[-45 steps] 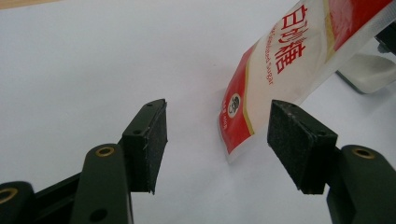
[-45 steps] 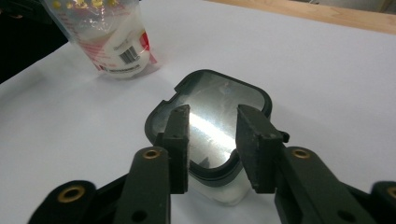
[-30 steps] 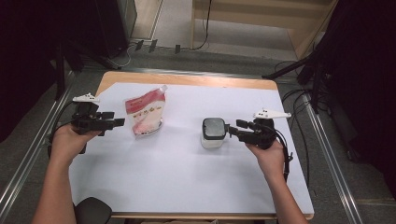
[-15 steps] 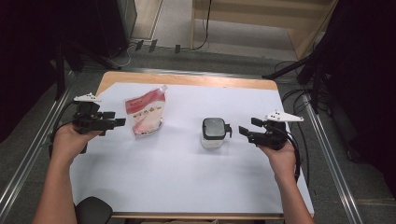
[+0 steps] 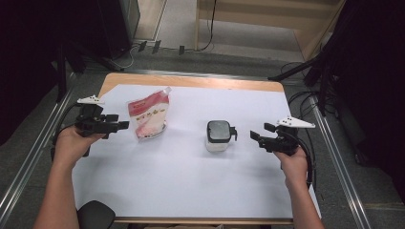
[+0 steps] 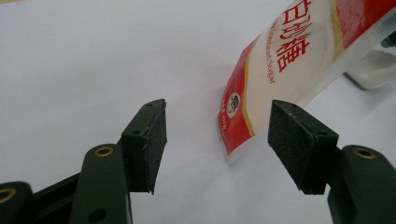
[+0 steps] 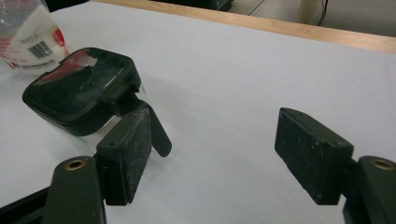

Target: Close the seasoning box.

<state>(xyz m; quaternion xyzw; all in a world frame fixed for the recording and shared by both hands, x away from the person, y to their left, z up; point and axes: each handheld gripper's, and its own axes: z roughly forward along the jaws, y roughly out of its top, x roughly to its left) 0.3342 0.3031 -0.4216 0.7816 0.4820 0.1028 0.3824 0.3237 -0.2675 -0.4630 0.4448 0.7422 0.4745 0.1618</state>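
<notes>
A red-and-white sugar pouch (image 5: 147, 117) stands at the left of the white-covered table (image 5: 191, 191). My left gripper (image 5: 122, 125) is held level just left of it, open; in the left gripper view the pouch (image 6: 280, 70) lies just ahead of the left gripper (image 6: 219, 121), untouched. A small clear container with a black lid (image 5: 218, 136) sits mid-table. My right gripper (image 5: 255, 138) is a short way to its right, open. Its jaws have just been opening, with nothing between them. In the right gripper view the container (image 7: 79, 88) is left of the right gripper (image 7: 215, 135).
Metal rails (image 5: 28, 157) run along both sides of the table, and cables (image 5: 305, 102) trail at the right. A black rounded object (image 5: 95, 214) sits at the near left edge. The table's wooden far edge (image 5: 191, 82) shows beyond the white sheet.
My right gripper has drawn back to the right, away from the container it was touching, and its jaws have spread. The container stays put. The left hand has not moved.
</notes>
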